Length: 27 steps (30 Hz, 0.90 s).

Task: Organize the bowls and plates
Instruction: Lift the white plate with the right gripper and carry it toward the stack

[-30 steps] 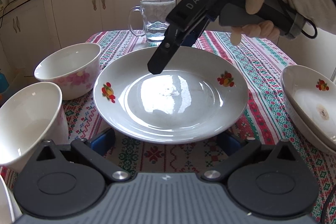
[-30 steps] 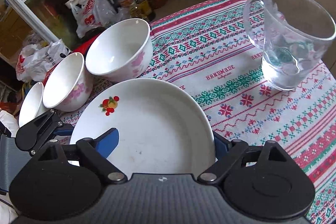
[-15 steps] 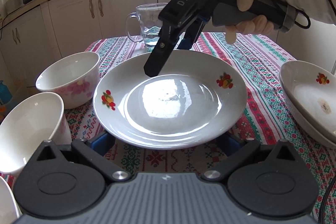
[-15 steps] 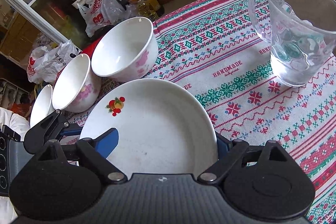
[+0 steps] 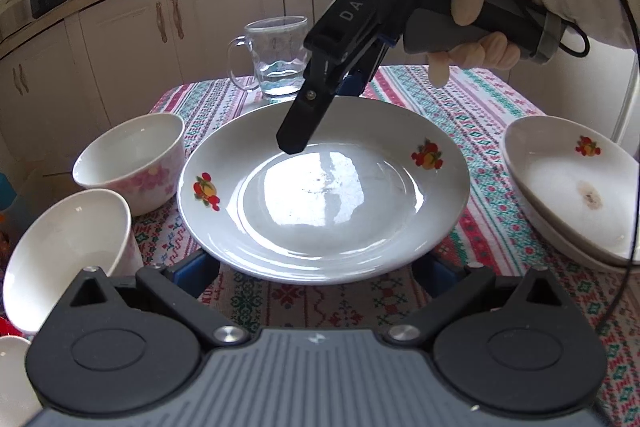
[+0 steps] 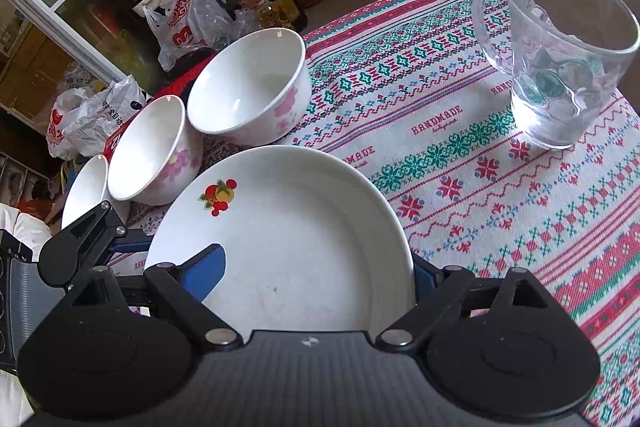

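A white plate with fruit decals [image 5: 324, 187] is held above the patterned tablecloth; it also shows in the right wrist view [image 6: 288, 239]. My right gripper [image 5: 316, 115] is shut on its far rim, one finger over the top. My left gripper [image 5: 316, 267] is open, with its blue pads either side below the plate's near rim. Two white bowls with pink flowers [image 5: 132, 159] [image 5: 64, 255] stand on the left; they also show in the right wrist view [image 6: 248, 87] [image 6: 152, 151]. A second stack of fruit-decal plates [image 5: 572, 187] lies on the right.
A glass mug [image 5: 276, 63] [image 6: 560, 67] stands at the far side of the table. A third white bowl [image 6: 84, 187] sits at the left edge. Kitchen cabinets [image 5: 208, 23] are beyond the table. Bags and bottles [image 6: 180, 15] are on the floor beside it.
The plate has lifted a little with the right gripper holding it. The left wrist view has tilted up, showing more of the cabinets and counter.
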Each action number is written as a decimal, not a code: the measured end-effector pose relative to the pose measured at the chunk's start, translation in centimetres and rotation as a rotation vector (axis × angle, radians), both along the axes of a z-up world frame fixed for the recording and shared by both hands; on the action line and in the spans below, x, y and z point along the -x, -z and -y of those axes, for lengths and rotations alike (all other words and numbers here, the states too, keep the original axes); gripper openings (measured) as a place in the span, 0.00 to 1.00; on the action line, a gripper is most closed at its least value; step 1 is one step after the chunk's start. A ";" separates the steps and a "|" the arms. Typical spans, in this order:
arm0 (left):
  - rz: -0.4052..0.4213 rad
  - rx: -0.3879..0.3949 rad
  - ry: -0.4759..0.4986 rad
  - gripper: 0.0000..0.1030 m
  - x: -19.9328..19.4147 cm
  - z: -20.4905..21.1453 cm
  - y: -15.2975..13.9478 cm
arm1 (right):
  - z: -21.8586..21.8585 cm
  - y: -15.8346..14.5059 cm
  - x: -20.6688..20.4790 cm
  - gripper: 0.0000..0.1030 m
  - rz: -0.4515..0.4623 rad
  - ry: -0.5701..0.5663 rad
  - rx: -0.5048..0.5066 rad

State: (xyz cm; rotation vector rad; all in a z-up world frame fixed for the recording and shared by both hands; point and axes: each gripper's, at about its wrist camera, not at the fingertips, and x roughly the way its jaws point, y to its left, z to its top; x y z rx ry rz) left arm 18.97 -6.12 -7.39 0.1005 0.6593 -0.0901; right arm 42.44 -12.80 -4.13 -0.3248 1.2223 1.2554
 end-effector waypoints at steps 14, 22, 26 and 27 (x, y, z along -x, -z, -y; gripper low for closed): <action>0.043 -0.013 0.112 0.98 3.2 2.0 -2.4 | 3.9 -2.6 4.1 0.93 0.039 0.099 -0.004; 0.053 -0.015 0.188 0.98 4.5 3.2 -3.2 | 6.7 -3.5 6.6 0.94 0.058 0.165 -0.006; 0.053 -0.018 0.237 0.98 4.9 4.0 -3.6 | 8.7 -4.0 7.7 0.94 0.068 0.210 -0.018; 0.054 -0.022 0.250 0.98 4.9 4.3 -3.6 | 9.2 -4.1 8.0 0.94 0.070 0.222 -0.020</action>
